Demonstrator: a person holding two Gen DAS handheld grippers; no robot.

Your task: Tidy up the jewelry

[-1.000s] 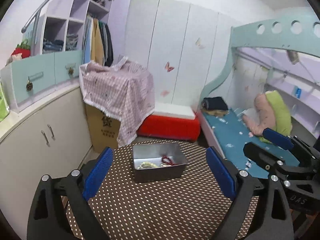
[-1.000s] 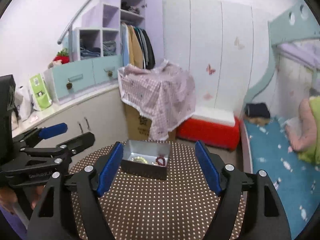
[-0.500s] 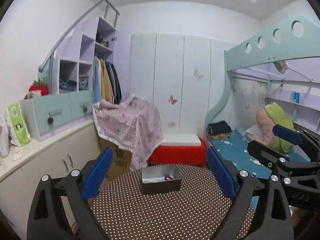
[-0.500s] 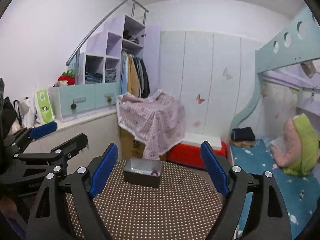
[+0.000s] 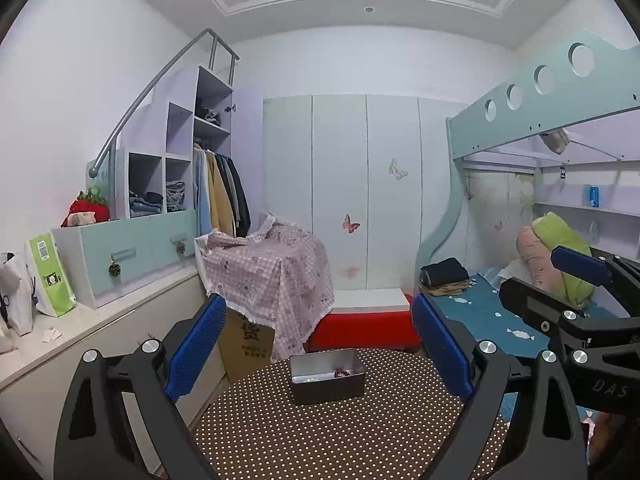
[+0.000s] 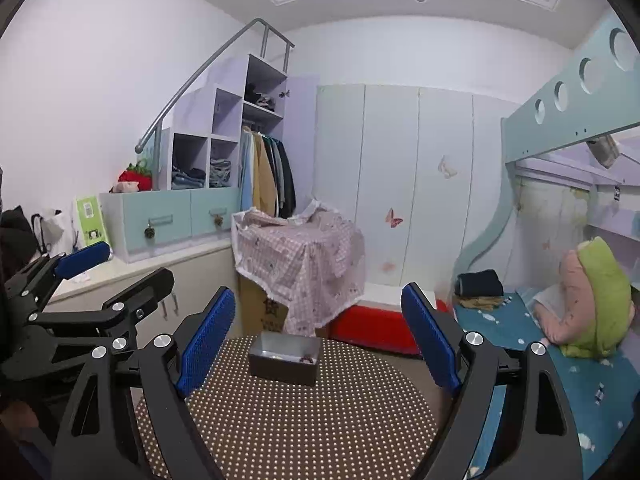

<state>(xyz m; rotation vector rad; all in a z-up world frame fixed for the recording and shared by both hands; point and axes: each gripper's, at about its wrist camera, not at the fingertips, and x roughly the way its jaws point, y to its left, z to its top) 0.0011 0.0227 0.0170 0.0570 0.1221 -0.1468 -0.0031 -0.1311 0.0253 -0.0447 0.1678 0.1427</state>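
Observation:
A grey metal box stands at the far side of a round brown dotted table. Inside it lie a dark red bead bracelet and a pale bead piece. The box also shows in the right wrist view. My left gripper is open and empty, held high and well back from the box. My right gripper is open and empty too, beside the left one, also back from the box. Each gripper shows at the edge of the other's view.
A carton draped with a pink checked cloth stands behind the table, with a red and white bench beside it. White cabinets with a counter run along the left. A bunk bed lies to the right.
Both grippers have pulled back and tilted up from the table. The box looks smaller and lower in both views, and more of the room and ceiling shows.

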